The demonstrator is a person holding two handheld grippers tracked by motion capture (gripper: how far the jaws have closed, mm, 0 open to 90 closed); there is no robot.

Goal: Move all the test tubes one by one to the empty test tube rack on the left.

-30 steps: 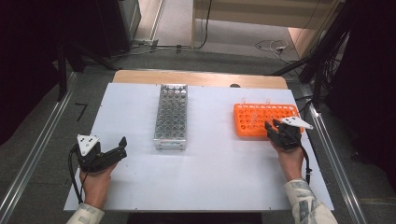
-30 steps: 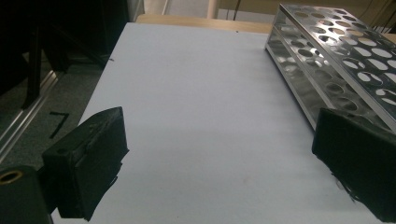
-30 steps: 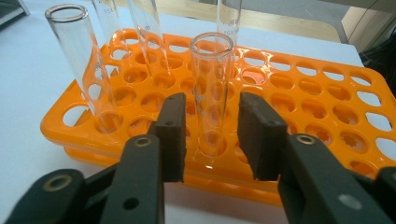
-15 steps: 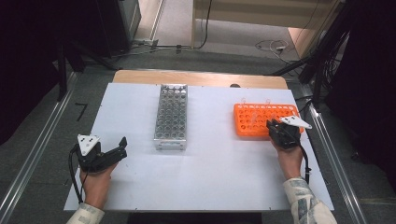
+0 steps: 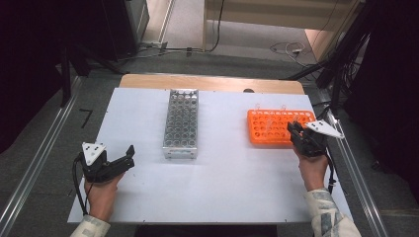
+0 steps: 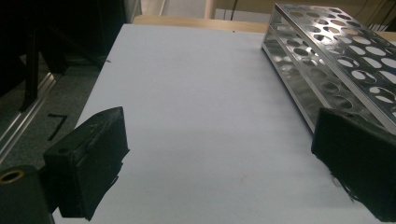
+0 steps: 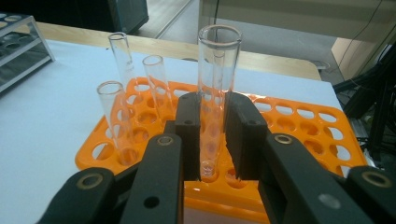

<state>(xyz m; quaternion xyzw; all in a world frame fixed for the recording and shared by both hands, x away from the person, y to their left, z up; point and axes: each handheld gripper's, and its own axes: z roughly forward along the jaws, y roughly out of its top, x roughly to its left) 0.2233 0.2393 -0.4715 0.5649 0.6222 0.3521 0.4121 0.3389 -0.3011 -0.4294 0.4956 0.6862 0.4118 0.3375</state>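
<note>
High view: right gripper (image 5: 296, 132) held over orange rack (image 5: 262, 129); silver rack (image 5: 181, 123) seen empty, so moving judged just begun.

Left gripper view: left gripper (image 6: 219, 161) spread wide, nothing held.

Right gripper view: glass tube (image 7: 215, 88) pinched, bottom just above rack hole; three tubes (image 7: 122, 98) left standing in rack.

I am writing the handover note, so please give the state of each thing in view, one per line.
Right claw: shut on the clear glass test tube.
Clear glass test tube: upright, bottom end over the orange plastic tube rack.
Three other glass tubes: standing in the orange rack.
Left claw: open, holding nothing.
Silver metal tube rack: no tubes visible.
</note>
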